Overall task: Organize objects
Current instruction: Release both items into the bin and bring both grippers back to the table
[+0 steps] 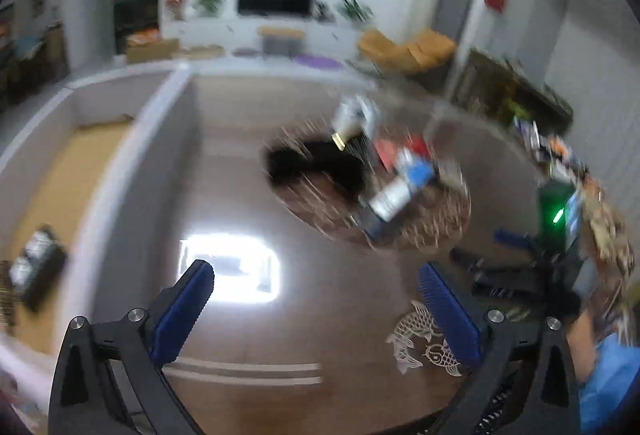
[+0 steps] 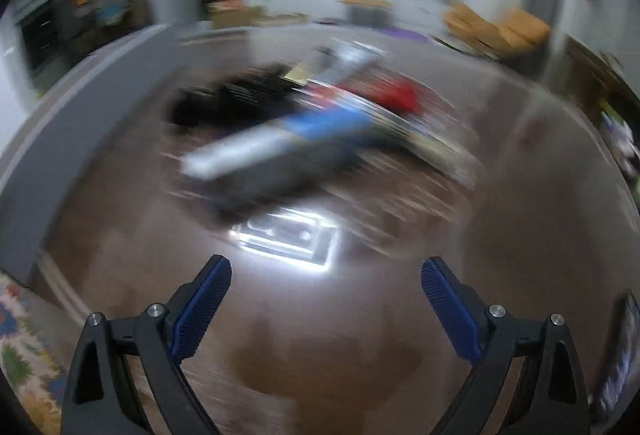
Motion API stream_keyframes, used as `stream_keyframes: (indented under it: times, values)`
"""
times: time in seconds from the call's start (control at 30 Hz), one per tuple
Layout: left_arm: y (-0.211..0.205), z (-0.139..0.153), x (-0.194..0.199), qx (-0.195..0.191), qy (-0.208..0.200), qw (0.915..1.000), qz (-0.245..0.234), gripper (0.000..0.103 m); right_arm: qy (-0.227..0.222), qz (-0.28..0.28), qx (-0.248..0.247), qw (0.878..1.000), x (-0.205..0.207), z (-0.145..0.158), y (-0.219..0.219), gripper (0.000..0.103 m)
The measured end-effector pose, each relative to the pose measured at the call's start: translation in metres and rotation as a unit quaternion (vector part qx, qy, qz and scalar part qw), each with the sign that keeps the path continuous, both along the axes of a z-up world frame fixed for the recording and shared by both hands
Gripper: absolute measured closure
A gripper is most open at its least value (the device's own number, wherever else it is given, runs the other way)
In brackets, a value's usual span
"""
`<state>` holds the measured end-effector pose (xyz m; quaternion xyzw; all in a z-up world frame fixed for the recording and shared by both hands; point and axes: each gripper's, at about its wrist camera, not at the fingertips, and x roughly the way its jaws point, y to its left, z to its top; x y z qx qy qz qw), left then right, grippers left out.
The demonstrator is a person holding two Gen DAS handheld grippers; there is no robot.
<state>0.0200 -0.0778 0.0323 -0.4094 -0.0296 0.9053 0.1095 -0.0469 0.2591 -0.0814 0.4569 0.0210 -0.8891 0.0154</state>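
**Both grippers wide, pile ahead**

Left gripper (image 1: 316, 283) and right gripper (image 2: 326, 277) of mine gape wide with nothing between their ribbed blue pads (image 1: 184, 311). Well ahead of both, a blurred pile of objects (image 1: 372, 171) lies on the glossy brown table (image 1: 304, 335): black cloth, a red item, and a white-and-blue box (image 2: 276, 143) whose long axis runs lower-left to upper-right. Left of it stands a grey-walled bin (image 1: 140, 163).

Left gripper (image 1: 316, 283): black angular arms, ribbed blue pads (image 1: 182, 313), silver round screws at the pivots; a coiled spring is seen low on its right. Right gripper (image 2: 326, 277): same build. A patterned sleeve (image 1: 608, 235) and blue cloth (image 1: 612, 375) are worn.
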Motion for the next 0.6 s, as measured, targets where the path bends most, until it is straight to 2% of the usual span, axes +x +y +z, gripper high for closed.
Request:
stream_keyframes:
  times: [0.1,0.2,0.3,0.33,0.5,0.6]
  values:
    - [0.026,-0.039,-0.035,-0.037,-0.023,0.9990,-0.012,0.000,-0.025,-0.021,0.004,0.999,-0.011,-0.014,0.022,0.007]
    - [0.043,-0.065,-0.057,-0.056,-0.027,0.9979,-0.016,0.000,-0.021,-0.025,-0.006,0.999,-0.022,-0.022,0.031,0.006]
    - [0.047,-0.075,-0.073,-0.071,-0.030,0.9970,-0.012,0.000,-0.016,-0.025,-0.007,1.000,-0.036,-0.024,0.034,0.005]
    - [0.047,-0.078,-0.079,-0.072,-0.030,0.9969,-0.014,0.000,-0.015,-0.024,-0.006,1.000,-0.038,-0.026,0.035,0.000]
    - [0.056,-0.091,-0.095,-0.089,-0.044,0.9949,-0.021,0.000,-0.011,-0.028,-0.005,1.000,-0.044,-0.026,0.023,0.000]
    - [0.057,-0.095,-0.099,-0.084,-0.047,0.9950,-0.024,0.000,-0.010,-0.031,-0.005,0.999,-0.042,-0.027,0.019,0.000]
